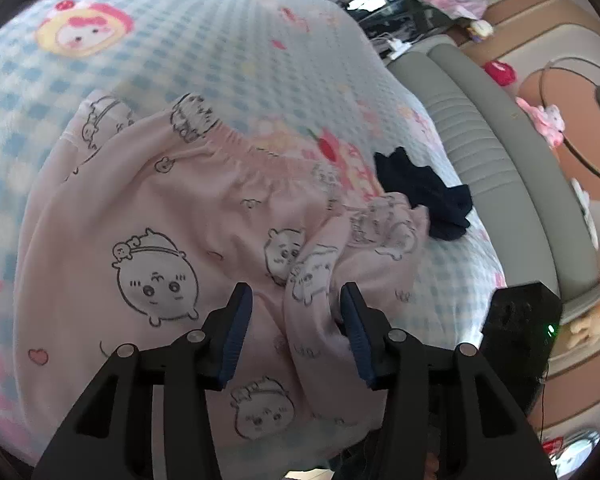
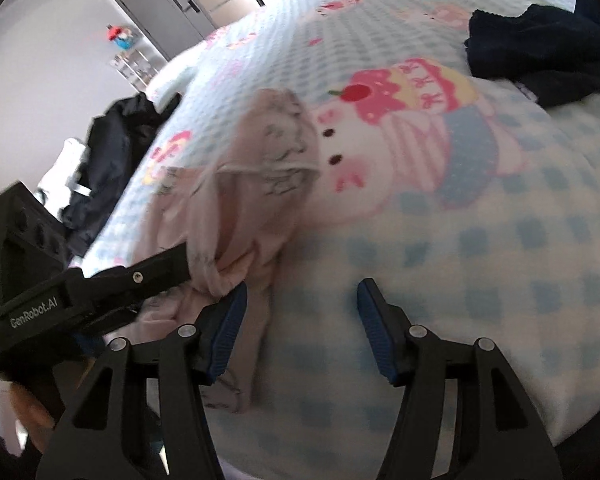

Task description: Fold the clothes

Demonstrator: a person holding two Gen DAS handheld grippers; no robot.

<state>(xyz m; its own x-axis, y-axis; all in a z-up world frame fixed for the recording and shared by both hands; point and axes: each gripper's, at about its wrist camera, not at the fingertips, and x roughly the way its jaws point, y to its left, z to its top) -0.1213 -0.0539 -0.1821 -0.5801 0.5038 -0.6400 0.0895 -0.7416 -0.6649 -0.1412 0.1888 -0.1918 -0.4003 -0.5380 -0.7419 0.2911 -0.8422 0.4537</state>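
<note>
Waistband of pink pyjama trousers [image 1: 204,216] points away; both grippers' fingers [image 1: 236,332] apart.

white "genrobot.ai" lettering along the black body of the left claw [image 2: 188,256], nothing else legible

Bedroom (home): bed [image 1: 220,32], padded headboard [image 1: 500,152].

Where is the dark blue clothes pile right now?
The dark navy garment lies crumpled on the checked blanket, at the right of the left wrist view, just beyond the pink pajama pants and beside the grey bed edge.
</note>
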